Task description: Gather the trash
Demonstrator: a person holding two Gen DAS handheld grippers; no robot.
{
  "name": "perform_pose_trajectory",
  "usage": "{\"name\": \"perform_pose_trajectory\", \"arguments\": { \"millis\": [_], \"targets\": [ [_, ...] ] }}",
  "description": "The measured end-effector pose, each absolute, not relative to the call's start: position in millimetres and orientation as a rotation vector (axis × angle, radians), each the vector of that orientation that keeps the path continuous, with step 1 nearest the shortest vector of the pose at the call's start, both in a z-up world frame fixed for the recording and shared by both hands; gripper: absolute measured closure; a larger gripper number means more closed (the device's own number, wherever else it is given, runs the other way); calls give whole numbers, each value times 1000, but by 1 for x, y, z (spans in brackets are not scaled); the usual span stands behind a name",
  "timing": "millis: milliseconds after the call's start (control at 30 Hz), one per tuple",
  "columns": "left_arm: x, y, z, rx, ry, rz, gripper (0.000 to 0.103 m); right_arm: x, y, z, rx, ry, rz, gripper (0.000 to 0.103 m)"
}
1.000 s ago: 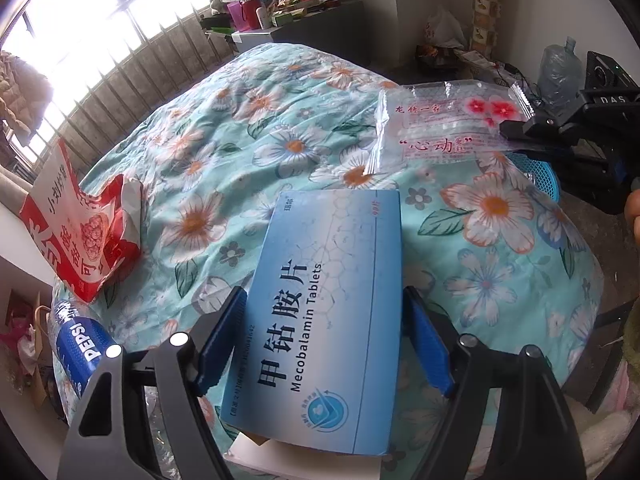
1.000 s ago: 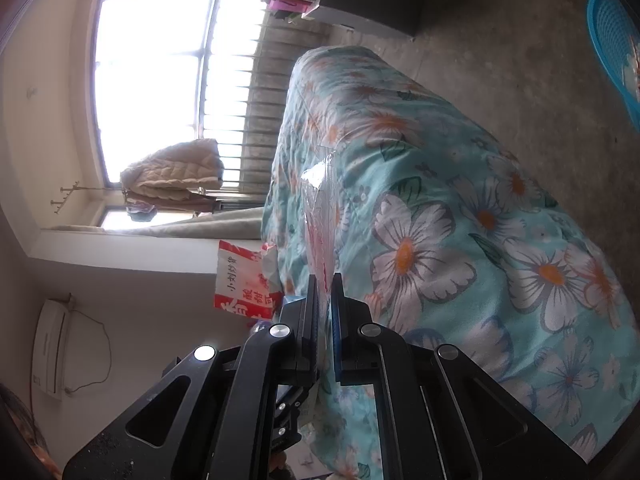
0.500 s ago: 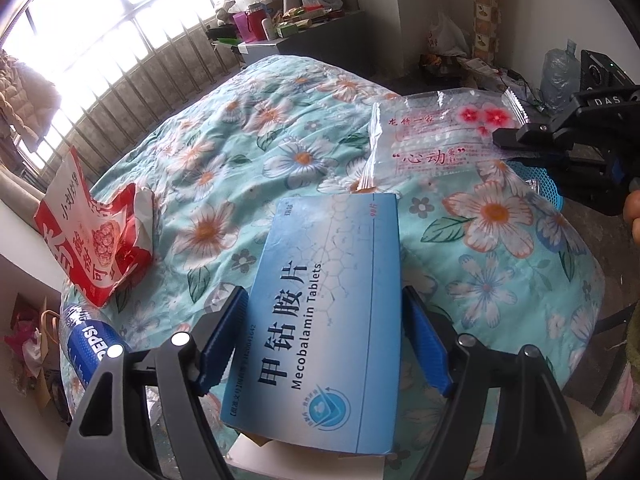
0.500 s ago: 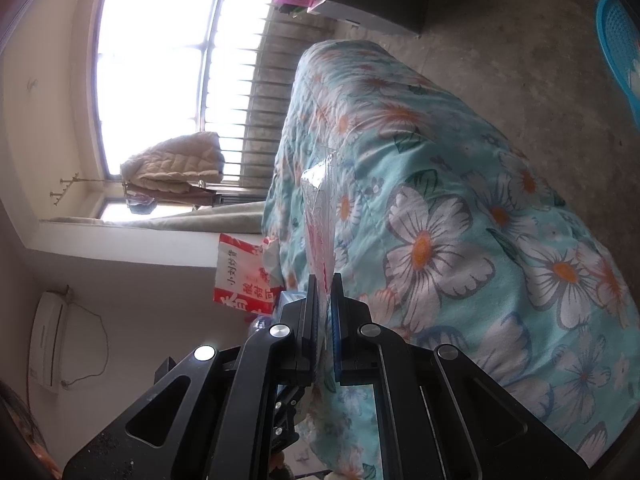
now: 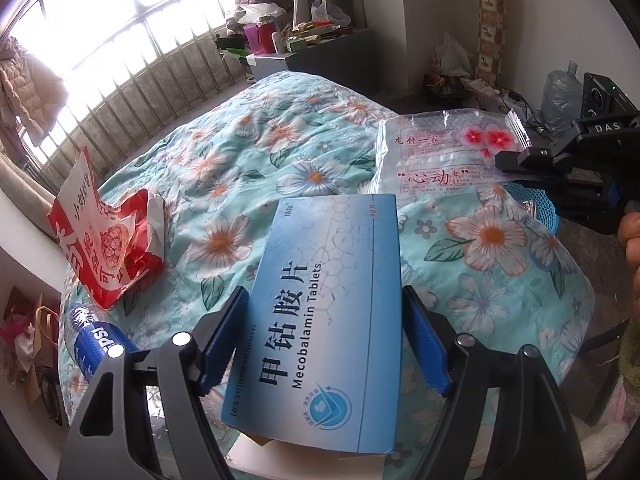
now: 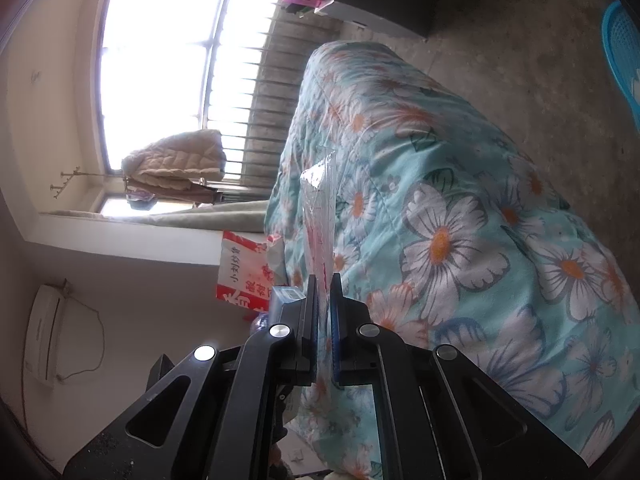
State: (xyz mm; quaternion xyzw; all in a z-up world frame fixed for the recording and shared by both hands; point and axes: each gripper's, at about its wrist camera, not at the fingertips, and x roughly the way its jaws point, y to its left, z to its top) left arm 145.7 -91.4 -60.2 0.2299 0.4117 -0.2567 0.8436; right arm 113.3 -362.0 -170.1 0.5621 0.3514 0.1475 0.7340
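Observation:
A blue Mecobalamin tablet box [image 5: 332, 300] sits between the blue pads of my left gripper [image 5: 324, 294], which is shut on its long sides above the floral quilt [image 5: 240, 168]. My right gripper [image 6: 325, 280] is shut on the edge of a clear plastic bag [image 6: 318, 208] with red print. In the left wrist view that bag [image 5: 436, 152] hangs flat above the quilt's right side, pinched by the right gripper [image 5: 516, 160]. A red and white snack bag [image 5: 104, 232] and a Pepsi bottle [image 5: 94, 344] lie at the quilt's left edge.
A blue plastic basket [image 5: 536, 200] stands on the floor beyond the quilt's right edge and shows as the basket [image 6: 622, 40] at the top right of the right wrist view. A cluttered cabinet [image 5: 320, 56] stands by the window. A person's fingers [image 5: 632, 240] show at the right edge.
The left wrist view has tilted slightly, so the quilt, snack bag and clear bag sit lower in frame. Both grips are unchanged.

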Motion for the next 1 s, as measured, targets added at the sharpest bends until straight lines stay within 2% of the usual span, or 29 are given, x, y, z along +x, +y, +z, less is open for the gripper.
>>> {"name": "perform_pose_trajectory", "arguments": {
  "millis": [1000],
  "targets": [
    [147, -107, -22, 444, 782, -559, 29, 94, -388, -167, 1276, 684, 317, 99]
  ]
}}
